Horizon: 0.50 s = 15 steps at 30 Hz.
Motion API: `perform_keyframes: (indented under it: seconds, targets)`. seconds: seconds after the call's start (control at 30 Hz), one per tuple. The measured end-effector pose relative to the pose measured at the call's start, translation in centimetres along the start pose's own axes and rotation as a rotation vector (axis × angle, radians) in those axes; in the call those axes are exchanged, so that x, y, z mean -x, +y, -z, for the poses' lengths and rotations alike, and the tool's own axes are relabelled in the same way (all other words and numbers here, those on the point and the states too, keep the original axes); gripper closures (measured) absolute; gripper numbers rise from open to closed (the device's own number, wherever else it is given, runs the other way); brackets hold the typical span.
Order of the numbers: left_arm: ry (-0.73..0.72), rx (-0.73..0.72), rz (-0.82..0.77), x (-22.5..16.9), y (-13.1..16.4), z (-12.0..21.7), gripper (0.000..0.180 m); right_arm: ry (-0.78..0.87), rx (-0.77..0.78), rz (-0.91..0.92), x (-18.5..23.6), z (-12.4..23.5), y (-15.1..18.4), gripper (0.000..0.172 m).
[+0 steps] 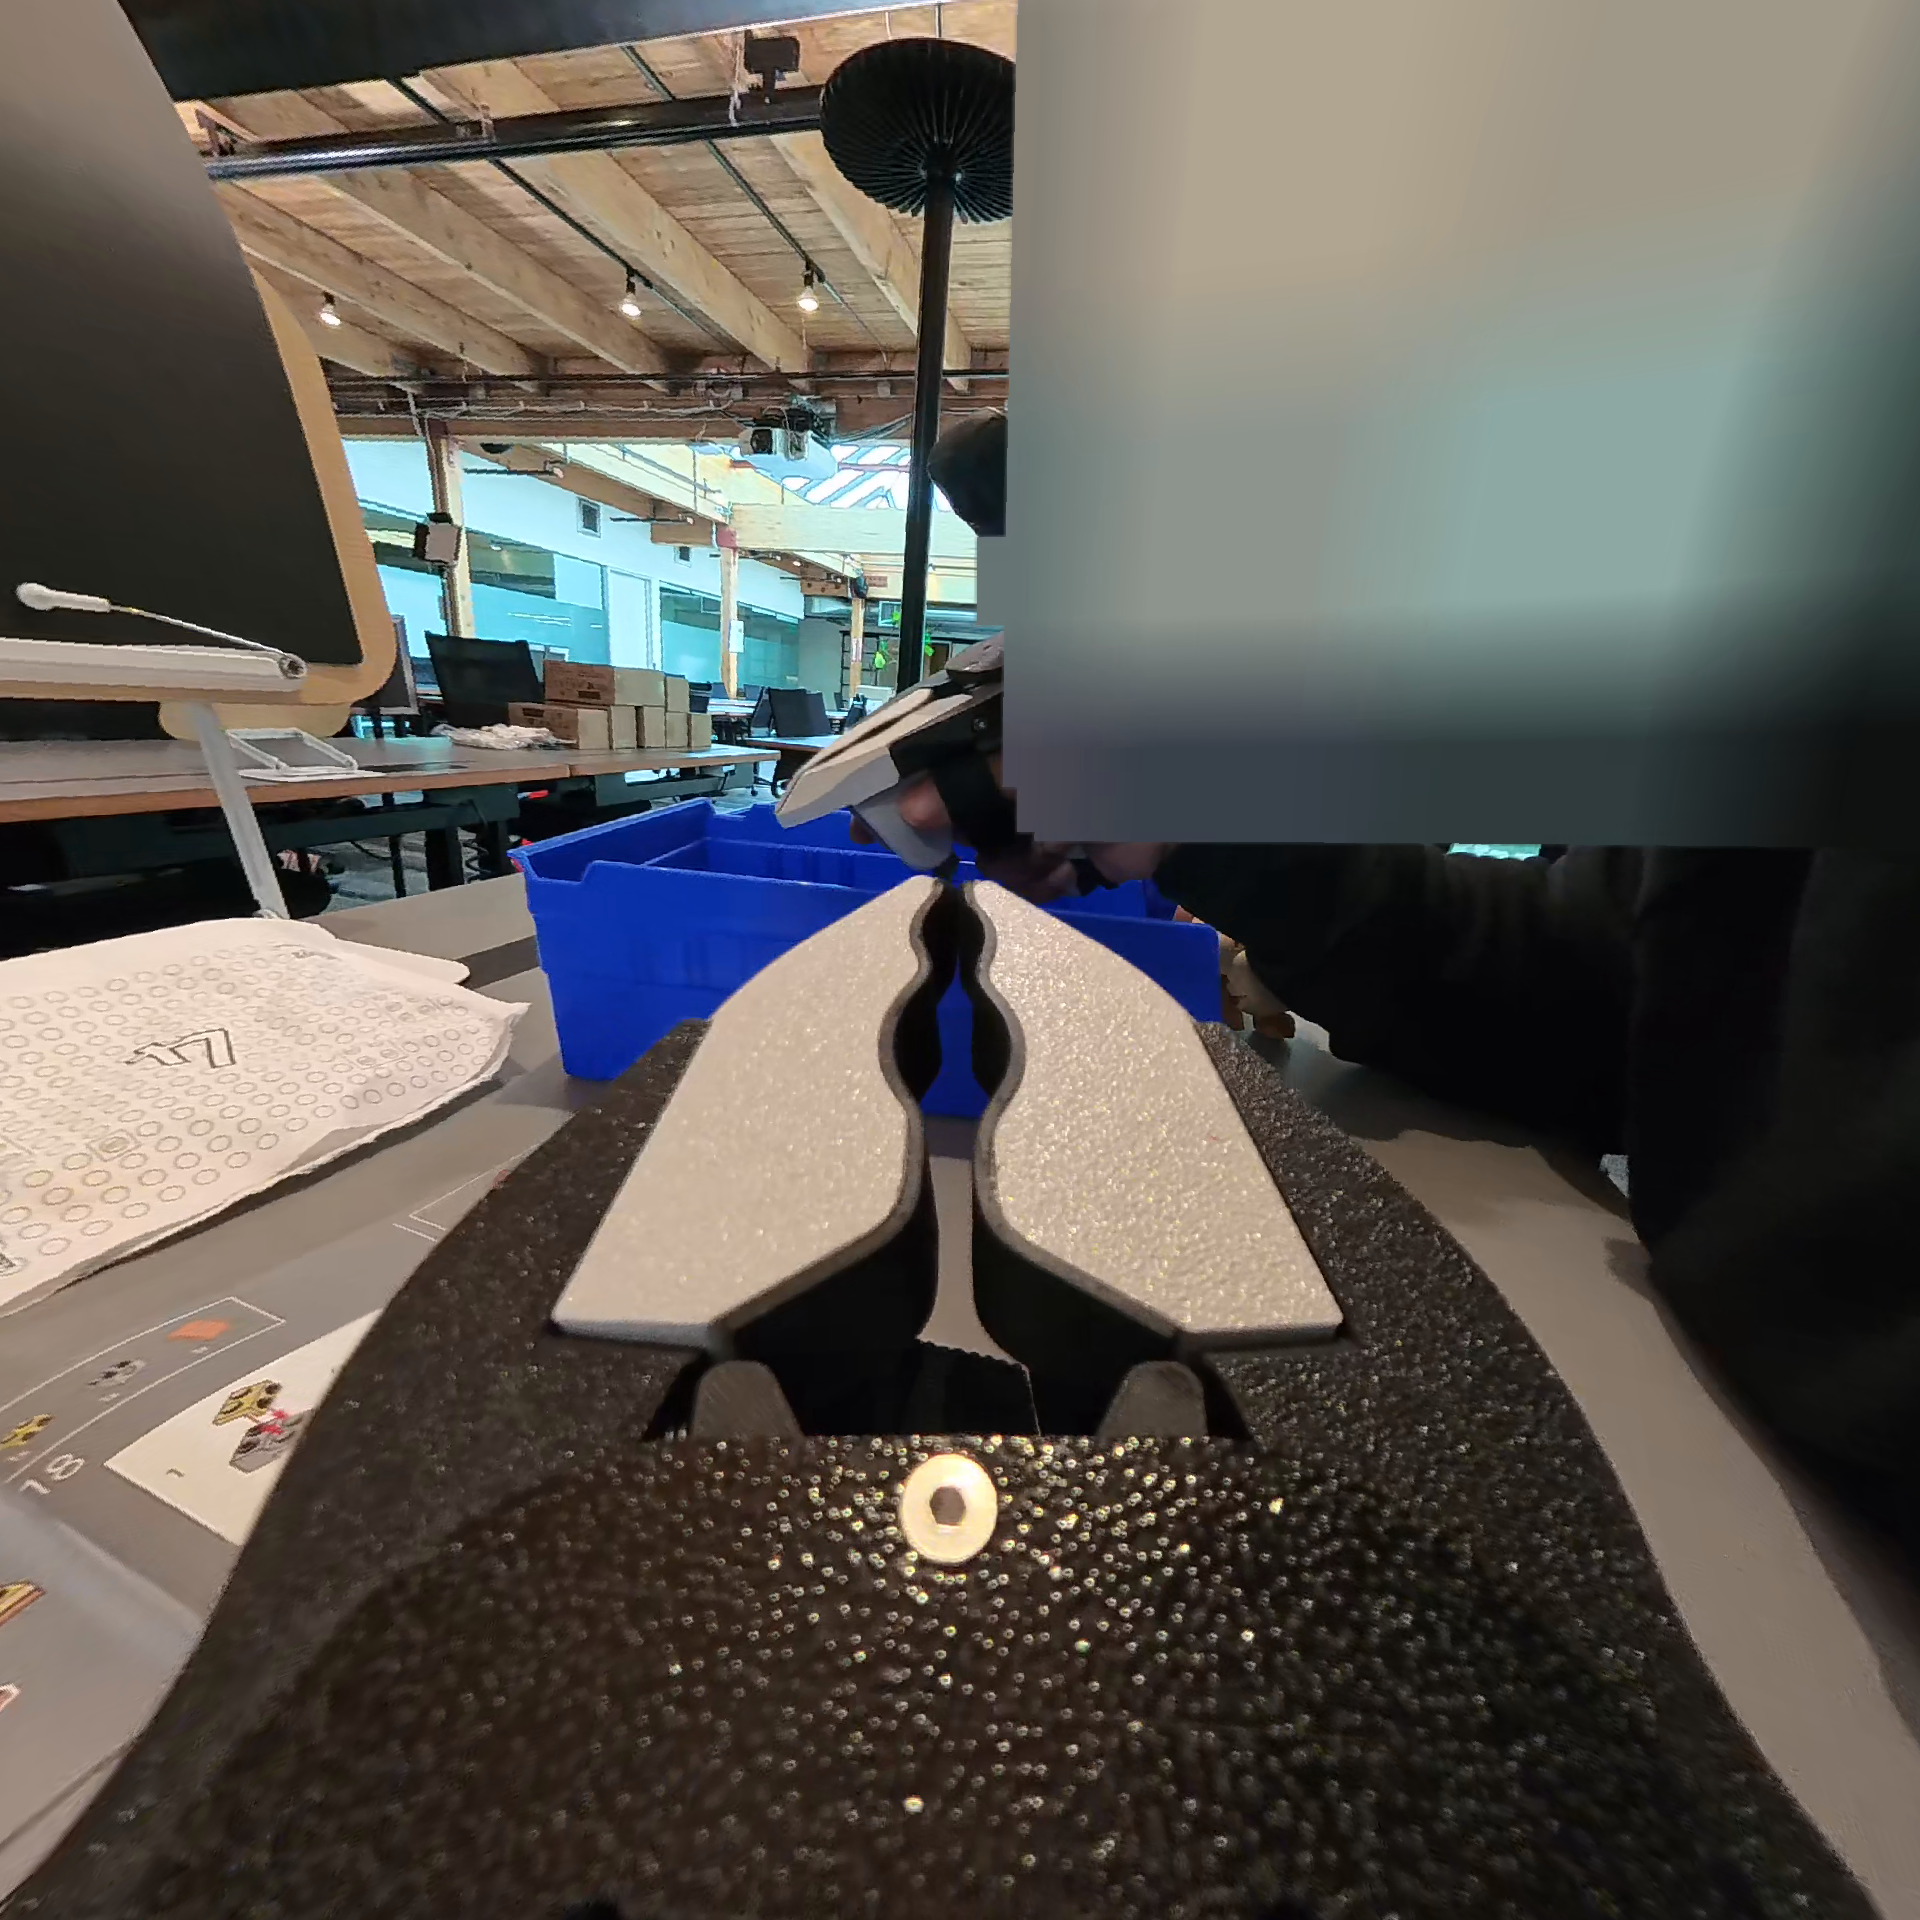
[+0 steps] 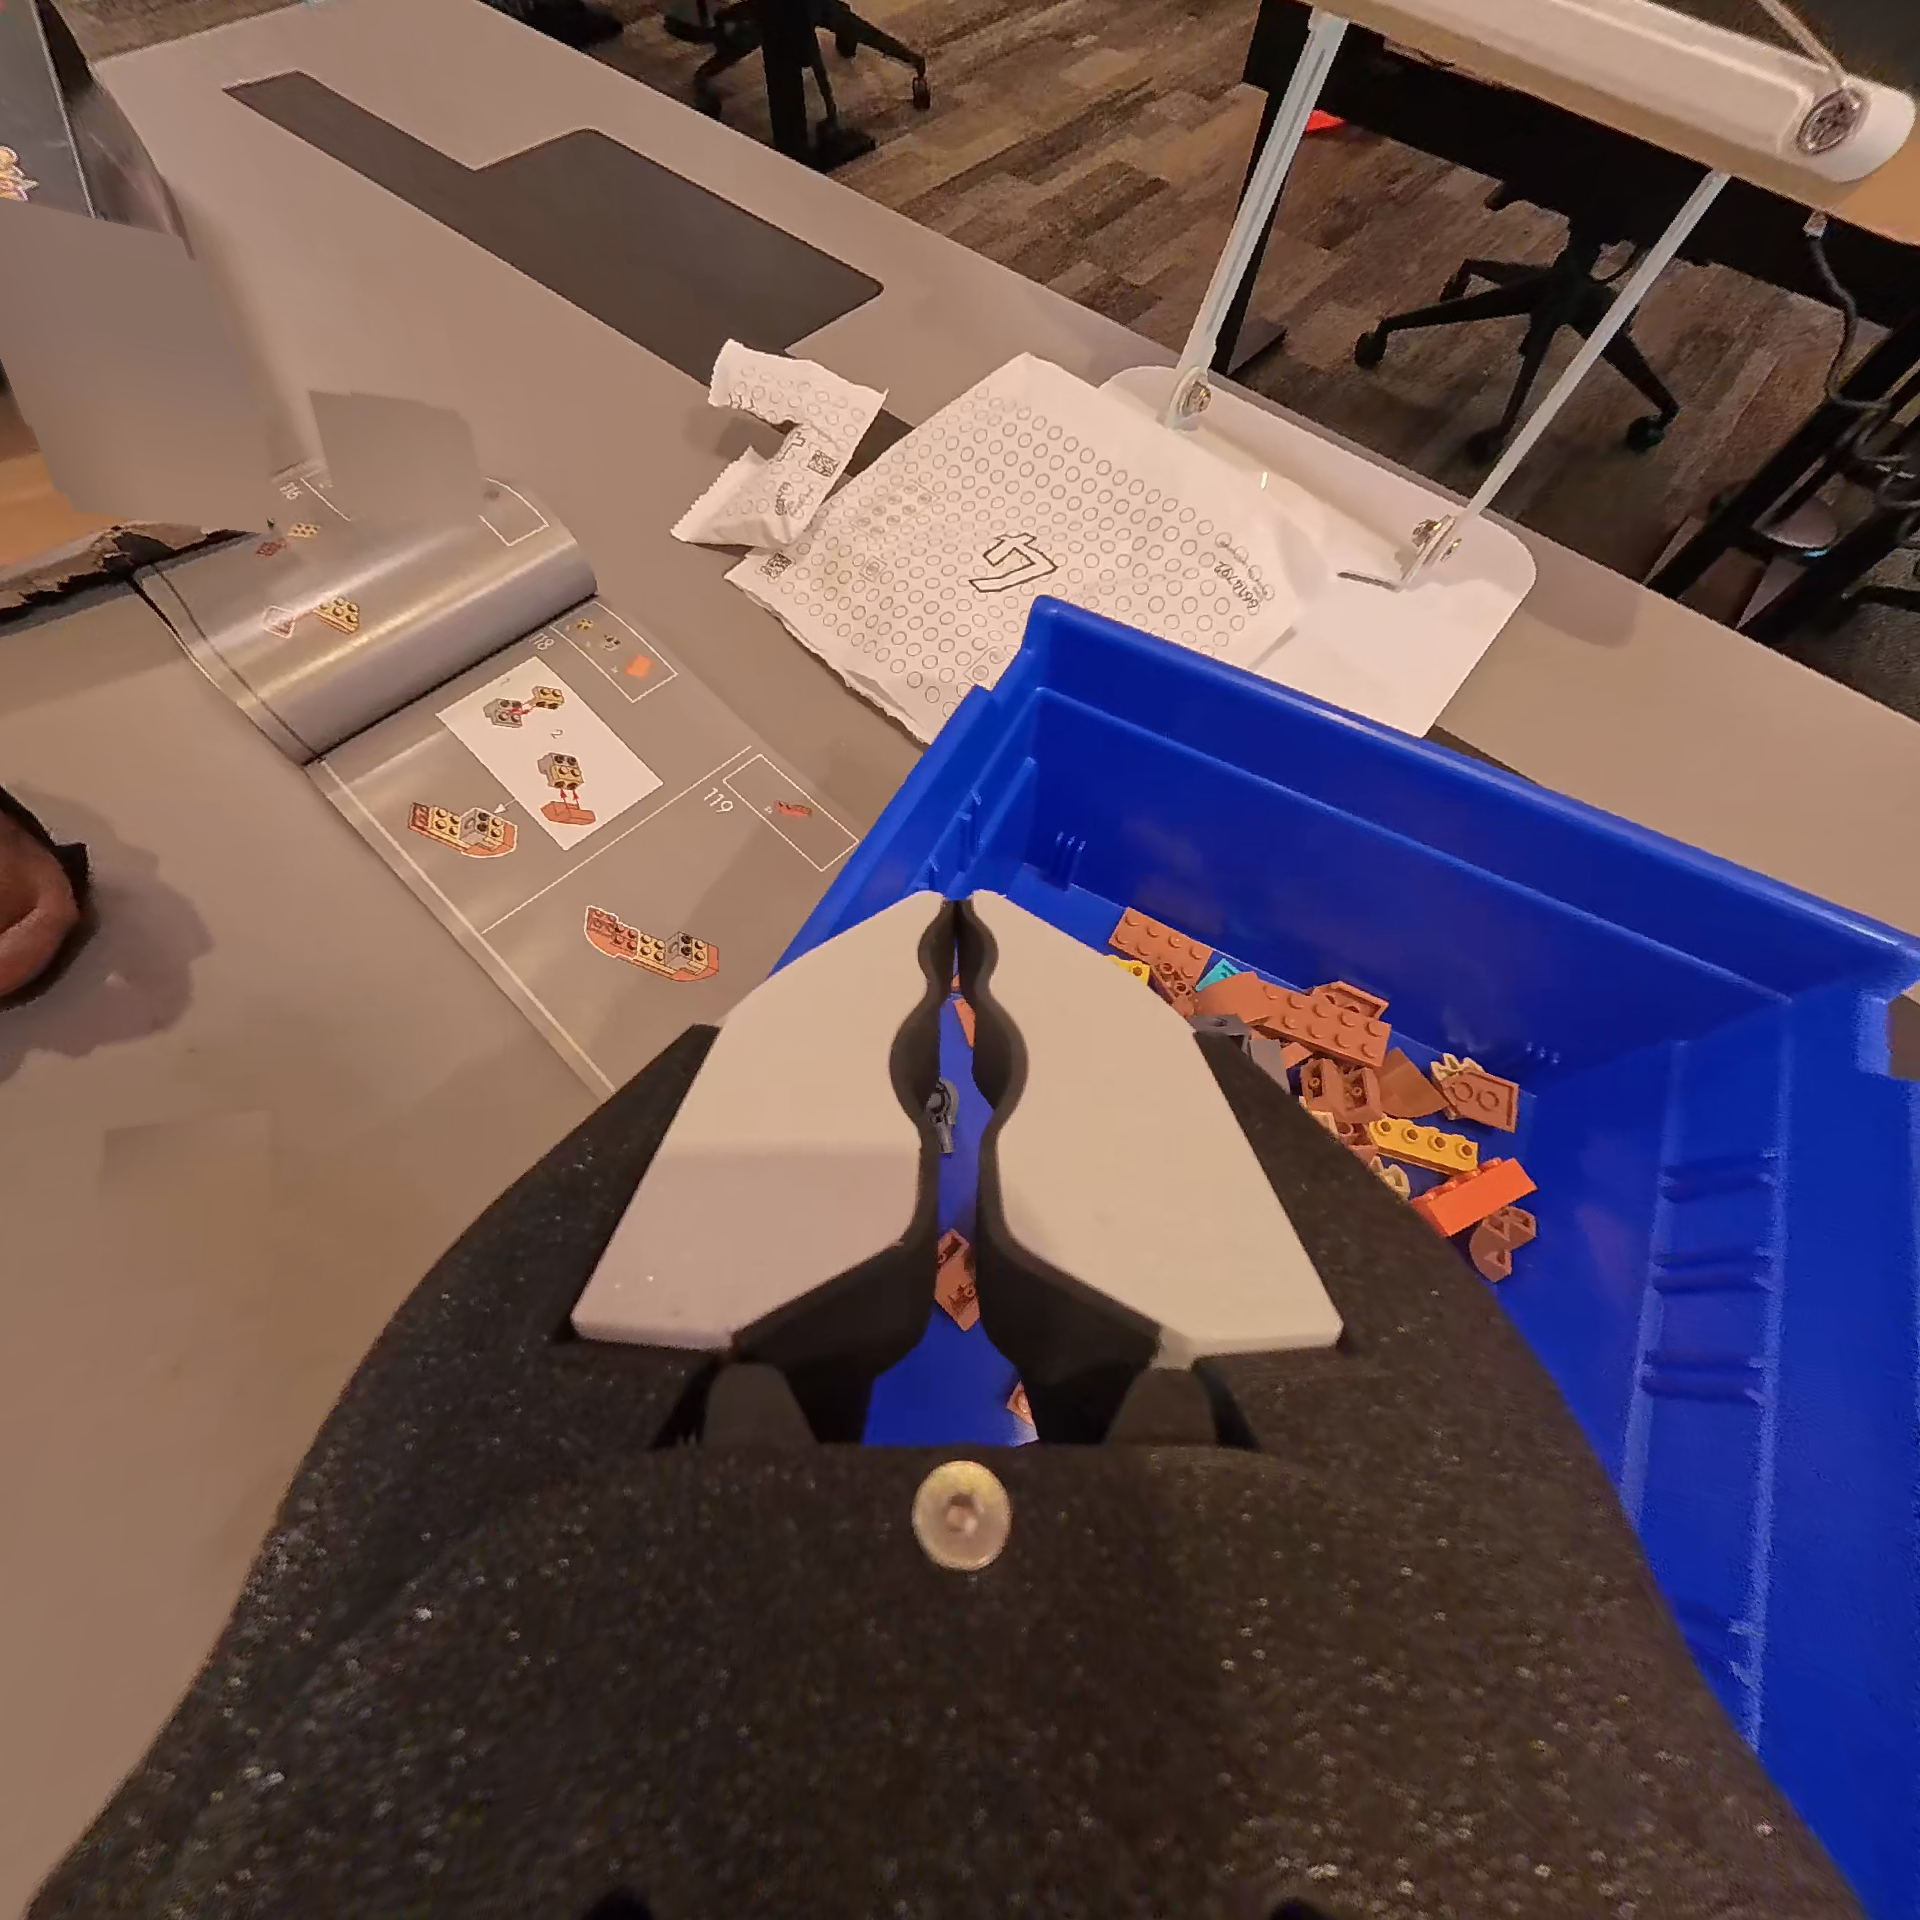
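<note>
**Both grippers pinched closed over the blue brick bin**

Starting at the tips: the right gripper (image 2: pixel 954 909) has its fingers pressed together at the very end, with nothing between them. The wavy gaps further back just show the bin floor and a few loose pieces through them. It hangs over the near-left corner of the blue bin (image 2: pixel 1351 831), pointing down and away toward the bin's far wall. Hard to say how high above the bin floor the tips are.

The left gripper (image 1: pixel 951 891) is the same story, tips touching and nothing pinched. It sits low near the table (image 2: pixel 312 1143), aimed level at the bin's side wall (image 1: pixel 665 966). From that side you also catch the right gripper (image 1: pixel 831 795) up above the bin rim, tilted down to the left, but a big blurred patch covers most of it, and a dark sleeve (image 1: pixel 1507 987) blocks the bin's right end.

The bin's long axis runs from near-left to far-right in the right wrist view. Inside lies a heap of small building bricks (image 2: pixel 1340 1023), mostly reddish brown, plus a few yellow, orange and one teal; the gripper body hides part of the pile.

Further out: an open instruction booklet (image 2: pixel 540 769) lies flat left of the bin, a white circle-printed paper bag (image 2: pixel 1018 561) is beyond the bin, a smaller crumpled one (image 2: pixel 779 457) is next to it, and a clear stand base (image 2: pixel 1434 582) overlaps the bag's far edge.
</note>
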<state>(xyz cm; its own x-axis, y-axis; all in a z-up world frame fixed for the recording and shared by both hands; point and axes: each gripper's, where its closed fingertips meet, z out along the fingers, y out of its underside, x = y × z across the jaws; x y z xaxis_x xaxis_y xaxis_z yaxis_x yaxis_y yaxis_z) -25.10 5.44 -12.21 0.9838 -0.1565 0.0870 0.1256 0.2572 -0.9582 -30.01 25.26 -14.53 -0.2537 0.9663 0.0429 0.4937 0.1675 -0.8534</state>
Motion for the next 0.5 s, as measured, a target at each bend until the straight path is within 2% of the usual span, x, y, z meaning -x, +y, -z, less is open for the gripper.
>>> perform_keyframes:
  seconds: [0.5]
  targets:
    - [0.003, 0.003, 0.01, 0.1, -0.04, 0.2, 0.18, 0.01, 0.014, -0.004, -0.15, -0.03, 0.14, 0.172]
